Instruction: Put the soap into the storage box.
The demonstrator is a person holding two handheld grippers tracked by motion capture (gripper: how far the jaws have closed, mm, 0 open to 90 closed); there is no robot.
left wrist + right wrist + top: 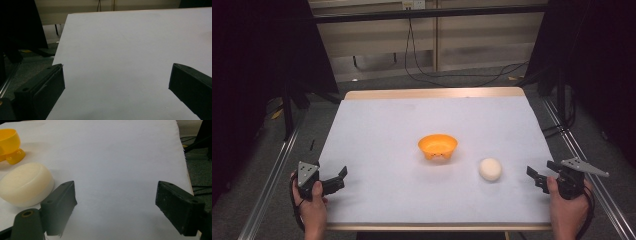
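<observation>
Table [377,130] covered in a white sheet, wooden edge visible at far side. Orange bowl [438,146] sits upright near the middle, on small feet. Cream round object [490,169], bun-like, lies on the sheet to the bowl's right and nearer me, apart from it.

My left gripper [339,179] is held over the near-left edge of the table, grey plate on top, hand [312,205] wrapped around the grip. In the left gripper view its jaws stand wide apart with bare white sheet between them.

My right gripper [536,176] is at the near-right edge, pointing in toward the cream object, near it but not touching. In the right gripper view the jaws are spread wide, nothing between them; the cream object [25,183] lies just beyond the left jaw, the bowl [10,145] farther off.
</observation>
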